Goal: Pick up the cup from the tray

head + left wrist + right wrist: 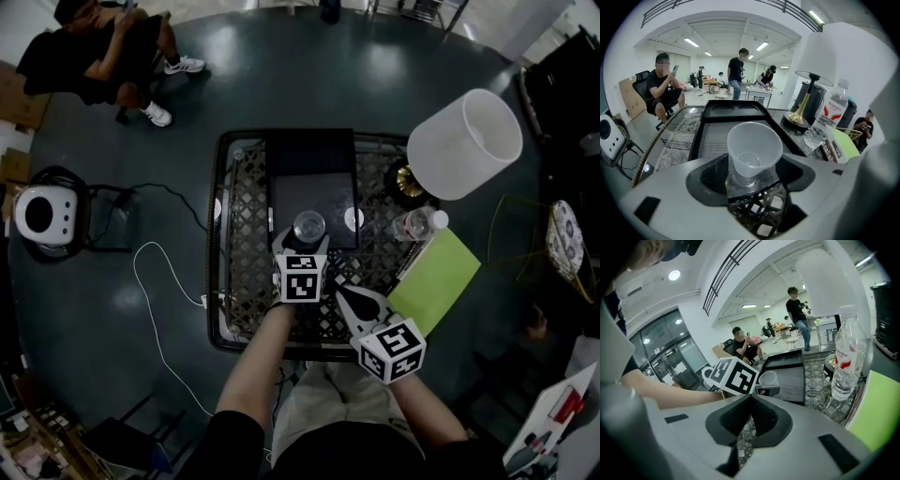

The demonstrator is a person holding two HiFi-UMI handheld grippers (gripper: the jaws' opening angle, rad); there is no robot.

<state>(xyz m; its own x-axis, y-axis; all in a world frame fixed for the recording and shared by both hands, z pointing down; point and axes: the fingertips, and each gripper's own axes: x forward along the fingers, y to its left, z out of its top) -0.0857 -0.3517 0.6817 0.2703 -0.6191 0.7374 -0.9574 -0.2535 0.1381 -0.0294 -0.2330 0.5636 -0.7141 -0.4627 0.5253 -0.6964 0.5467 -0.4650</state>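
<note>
Left tool [752, 174] stands with its jaws spread wide on either side of the small clear plastic cup [754, 149]. The dark pads flank the cup's base without pressing on it, so nothing is gripped yet. That cup is upright and empty at the centre of the left gripper view, resting on the near edge of the black rectangular tray [311, 159]; in the head view it sits mid-frame, just above the tool's marker cube. The tray lies on the glass-topped desk with a dark lattice pattern [246, 272]. The right tool [751, 401] has its jaws closed together on nothing and hangs lower right of centre in the head view, apart from the cup. A clear water bottle [417, 225] and a white lamp shade [466, 142] stand toward the upper right. The approach looks finished; closing on the cup and lifting it off the tray are left to do.
</note>
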